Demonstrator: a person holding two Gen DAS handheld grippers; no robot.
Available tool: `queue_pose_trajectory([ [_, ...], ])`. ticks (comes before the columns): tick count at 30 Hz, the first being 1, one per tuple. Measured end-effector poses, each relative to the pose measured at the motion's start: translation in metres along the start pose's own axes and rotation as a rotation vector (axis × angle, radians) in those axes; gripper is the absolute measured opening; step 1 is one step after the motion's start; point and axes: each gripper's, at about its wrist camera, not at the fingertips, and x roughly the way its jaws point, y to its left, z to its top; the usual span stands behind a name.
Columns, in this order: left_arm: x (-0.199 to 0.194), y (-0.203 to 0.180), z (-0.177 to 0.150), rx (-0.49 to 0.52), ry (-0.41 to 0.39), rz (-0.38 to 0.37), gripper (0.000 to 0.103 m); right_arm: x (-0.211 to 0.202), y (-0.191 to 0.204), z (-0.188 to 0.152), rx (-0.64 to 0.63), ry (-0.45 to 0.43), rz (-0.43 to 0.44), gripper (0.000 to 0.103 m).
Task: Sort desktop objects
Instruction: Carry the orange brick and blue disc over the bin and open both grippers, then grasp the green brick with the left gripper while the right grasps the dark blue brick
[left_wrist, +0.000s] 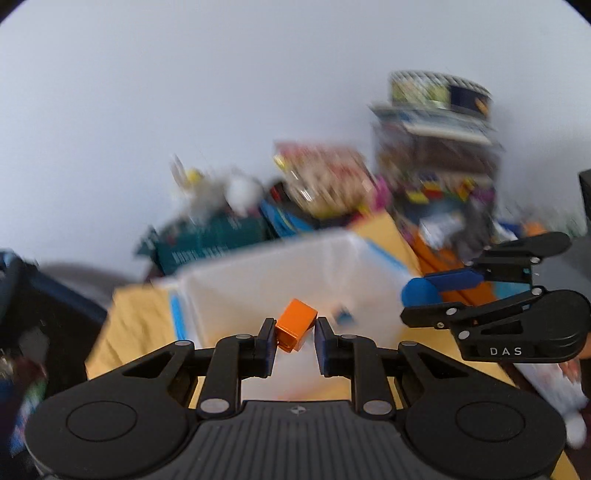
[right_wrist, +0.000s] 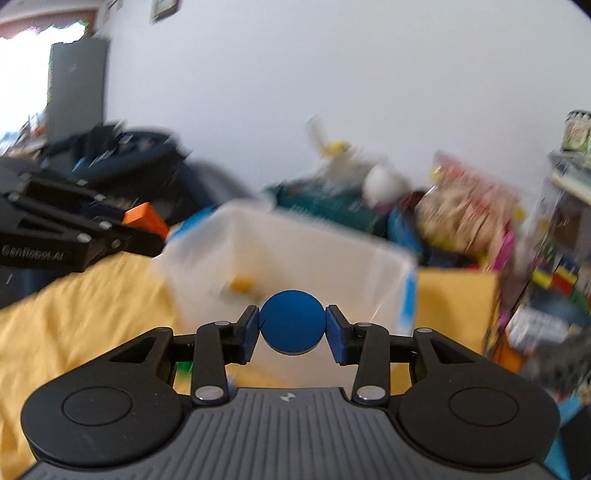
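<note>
Orange and blue are the two colours to watch. The left gripper (left_wrist: 295, 338) has a small orange block (left_wrist: 296, 325) between its fingers. The block sits tilted. The left finger pad touches it, but a thin gap shows by the right pad, so the hold looks loose or is just letting go. I cannot tell which.

The right gripper (right_wrist: 291, 328) is closed on a blue cylinder (right_wrist: 291, 322), with a pad pressed on each side of its round end.

Just ahead of both grippers, and a little below them, stands a white bin (left_wrist: 258, 280) on a yellow cloth (left_wrist: 136, 325). Something small and yellow (right_wrist: 242, 285) lies inside it, too blurred to name. Toys and boxes are piled behind the bin, well beyond the grippers.

The step in hand looks like dropping the pieces into the bin. Next, each gripper needs to be right over the bin's open top and then spread its fingers wide, so the piece falls inside and not on the cloth.
</note>
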Motion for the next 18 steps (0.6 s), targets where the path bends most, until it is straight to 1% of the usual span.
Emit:
queue_pose_trajectory([
  [3,0.021,0.01,0.027,-0.012,-0.056,0.032,0.025,0.025,-0.015,0.029,0.049,-0.015,-0.015,0.043],
  [5,0.039,0.014,0.036,-0.019,-0.054,0.047,0.025,0.046,-0.026,0.035,0.106,0.011,-0.012,0.043],
  [7,0.06,0.016,0.035,-0.017,-0.004,0.064,0.026,0.065,-0.032,0.033,0.143,0.064,-0.035,0.045],
  [8,0.073,0.017,0.031,-0.019,0.03,0.067,0.026,0.071,-0.032,0.029,0.147,0.081,-0.043,0.05],
  [9,0.08,0.019,0.026,-0.025,0.054,0.065,0.03,0.074,-0.033,0.025,0.15,0.091,-0.05,0.052],
  [10,0.083,0.018,0.022,-0.026,0.071,0.059,0.037,0.074,-0.034,0.021,0.159,0.097,-0.056,0.052],
  [11,0.082,0.016,0.017,-0.021,0.075,0.047,0.041,0.071,-0.035,0.018,0.168,0.093,-0.052,0.052],
  [12,0.076,0.015,0.01,-0.016,0.063,0.033,0.046,0.065,-0.035,0.014,0.173,0.082,-0.042,0.052],
  [13,0.069,0.013,0.005,-0.01,0.048,0.022,0.049,0.058,-0.033,0.01,0.172,0.069,-0.035,0.052],
  [15,0.055,0.01,-0.006,-0.005,0.031,0.019,0.05,0.044,-0.03,0.003,0.163,0.041,-0.018,0.052],
  [18,0.033,0.006,-0.028,-0.03,0.023,0.02,0.05,0.026,-0.025,-0.01,0.135,0.012,0.03,0.052],
])
